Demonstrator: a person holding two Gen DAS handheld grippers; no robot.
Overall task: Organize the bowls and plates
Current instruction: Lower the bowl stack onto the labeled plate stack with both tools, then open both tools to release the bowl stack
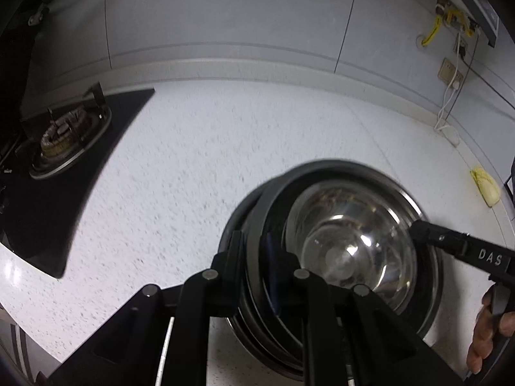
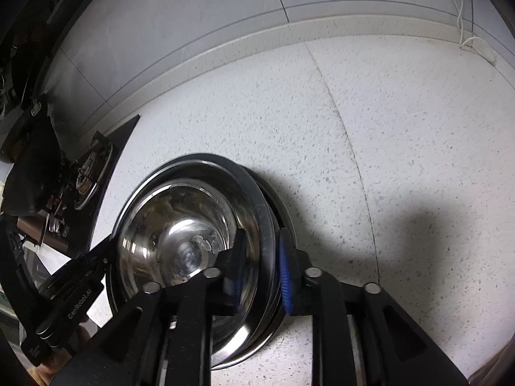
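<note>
A stack of steel plates (image 1: pixel 322 164) (image 2: pixel 209 158) sits on the white speckled counter (image 1: pixel 193 160) with a shiny steel bowl (image 1: pixel 351 244) (image 2: pixel 180 234) nested on top. The upper plates sit skewed on the lowest one. My left gripper (image 1: pixel 254 257) (image 2: pixel 103 257) straddles the stack's left rim, one finger outside and the blue pad inside, and both look pressed on it. My right gripper (image 2: pixel 260 267) (image 1: pixel 418 228) straddles the opposite rim. Its outer blue pad lies by the rims, while its inner pad stands clear of them.
A black gas hob (image 1: pixel 64 148) (image 2: pixel 90 173) lies to the left of the stack. The tiled wall behind carries a socket with a white cable (image 1: pixel 450 74). A yellow object (image 1: pixel 486 186) lies at the counter's right edge. A person's hand (image 1: pixel 486 337) holds the right gripper.
</note>
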